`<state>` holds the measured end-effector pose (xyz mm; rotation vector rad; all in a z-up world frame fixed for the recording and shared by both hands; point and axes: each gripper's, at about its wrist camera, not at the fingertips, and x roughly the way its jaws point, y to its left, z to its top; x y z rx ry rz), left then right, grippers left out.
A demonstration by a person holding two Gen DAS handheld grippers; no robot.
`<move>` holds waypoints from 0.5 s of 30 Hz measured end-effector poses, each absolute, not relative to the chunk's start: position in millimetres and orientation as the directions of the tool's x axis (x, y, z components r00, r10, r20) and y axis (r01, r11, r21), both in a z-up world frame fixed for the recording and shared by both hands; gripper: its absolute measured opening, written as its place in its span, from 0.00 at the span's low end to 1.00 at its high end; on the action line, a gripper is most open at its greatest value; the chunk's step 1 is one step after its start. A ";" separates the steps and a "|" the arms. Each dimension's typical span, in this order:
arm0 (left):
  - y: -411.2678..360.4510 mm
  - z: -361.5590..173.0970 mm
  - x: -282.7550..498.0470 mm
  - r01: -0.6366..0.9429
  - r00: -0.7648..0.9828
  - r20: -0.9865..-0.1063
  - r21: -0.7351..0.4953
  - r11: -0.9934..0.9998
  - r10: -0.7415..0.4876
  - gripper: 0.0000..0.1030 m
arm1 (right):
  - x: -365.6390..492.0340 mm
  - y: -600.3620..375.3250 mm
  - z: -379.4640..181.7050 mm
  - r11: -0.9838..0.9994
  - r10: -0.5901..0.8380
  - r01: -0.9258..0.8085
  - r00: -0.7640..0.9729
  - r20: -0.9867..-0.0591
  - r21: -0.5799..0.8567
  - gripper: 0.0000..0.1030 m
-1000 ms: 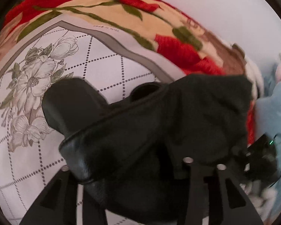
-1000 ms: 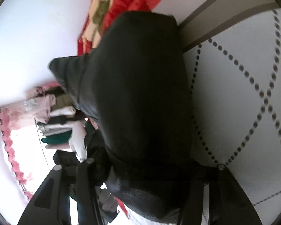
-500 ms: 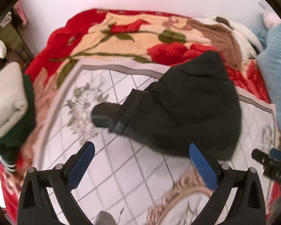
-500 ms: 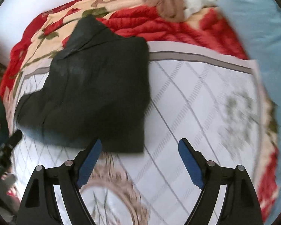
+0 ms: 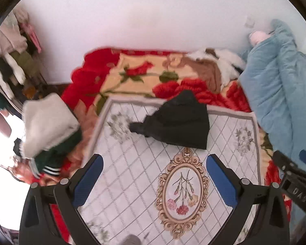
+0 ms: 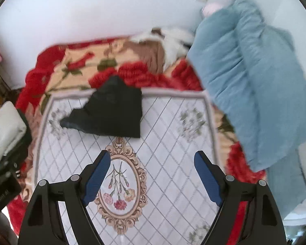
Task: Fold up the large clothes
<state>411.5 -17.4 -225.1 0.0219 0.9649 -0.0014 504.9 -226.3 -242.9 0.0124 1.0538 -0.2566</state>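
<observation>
A black garment (image 5: 177, 122) lies folded in a rough wedge at the far edge of a white patterned mat (image 5: 132, 183) on the bed. It also shows in the right wrist view (image 6: 112, 112). My left gripper (image 5: 154, 177) is open and empty, raised well back from the garment. My right gripper (image 6: 152, 175) is open and empty too, likewise back over the mat's oval flower emblem (image 6: 120, 189). The right gripper's body shows at the right edge of the left wrist view (image 5: 291, 175).
A red and cream floral blanket (image 5: 132, 71) covers the bed under the mat. A light blue quilt (image 5: 279, 85) is heaped at the right. A stack of folded clothes, white on dark green (image 5: 49, 126), sits at the left. Brown and white clothes (image 5: 212, 69) lie by the wall.
Both grippers let go of the black garment and opened. They pulled back and up, so the garment now lies alone at the mat's far edge.
</observation>
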 end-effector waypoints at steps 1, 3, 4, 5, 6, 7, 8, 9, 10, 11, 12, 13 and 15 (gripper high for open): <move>-16.3 -209.9 399.5 0.011 0.579 -0.815 0.026 1.000 0.015 1.00 | 487.7 -212.9 -222.2 0.969 -0.206 0.220 0.487 -0.849 -0.109 0.83; -12.3 -182.6 376.2 0.015 0.601 -0.799 0.022 1.000 0.009 1.00 | 459.3 -190.2 -190.3 0.967 -0.210 0.234 0.512 -0.833 -0.100 0.83; -10.6 -171.3 366.5 0.015 0.610 -0.793 0.023 1.000 0.009 1.00 | 443.2 -175.9 -173.6 0.968 -0.208 0.234 0.527 -0.824 -0.094 0.83; -9.3 -159.4 356.0 0.016 0.621 -0.784 0.025 1.000 0.010 1.00 | 432.6 -165.8 -161.4 0.967 -0.210 0.235 0.538 -0.816 -0.094 0.83; -7.4 -147.2 344.0 0.018 0.635 -0.772 0.024 1.000 0.007 1.00 | 415.0 -146.6 -145.3 0.967 -0.212 0.236 0.554 -0.805 -0.092 0.83; -5.7 -138.3 334.5 0.021 0.645 -0.764 0.026 0.999 0.007 1.00 | 399.1 -130.4 -131.4 0.968 -0.213 0.236 0.569 -0.795 -0.090 0.83; -4.7 -130.2 326.3 0.028 0.650 -0.760 0.025 0.999 0.001 1.00 | 380.9 -111.2 -116.7 0.967 -0.218 0.239 0.582 -0.784 -0.092 0.83; -3.7 -121.6 317.0 0.034 0.654 -0.756 0.018 0.999 -0.009 1.00 | 369.6 -101.3 -107.0 0.967 -0.219 0.240 0.589 -0.778 -0.090 0.83; -2.9 -114.4 309.2 0.035 0.659 -0.752 0.018 0.999 -0.010 1.00 | 354.2 -80.3 -95.9 0.967 -0.219 0.238 0.597 -0.772 -0.090 0.83; -2.1 -106.6 299.7 0.044 0.664 -0.748 0.012 0.999 -0.020 1.00 | 343.5 -66.5 -88.4 0.967 -0.219 0.238 0.605 -0.766 -0.089 0.83; -2.0 -102.4 293.1 0.050 0.668 -0.744 0.009 0.999 -0.026 1.00 | 327.3 -48.3 -77.3 0.966 -0.224 0.241 0.614 -0.757 -0.090 0.83; -1.8 -97.4 286.4 0.053 0.674 -0.738 0.010 0.999 -0.029 1.00 | 310.7 -25.1 -67.3 0.965 -0.232 0.244 0.622 -0.748 -0.096 0.83; -0.9 -88.1 273.5 0.060 0.687 -0.726 0.004 0.998 -0.038 1.00 | 282.5 14.8 -51.1 0.966 -0.230 0.242 0.637 -0.736 -0.092 0.83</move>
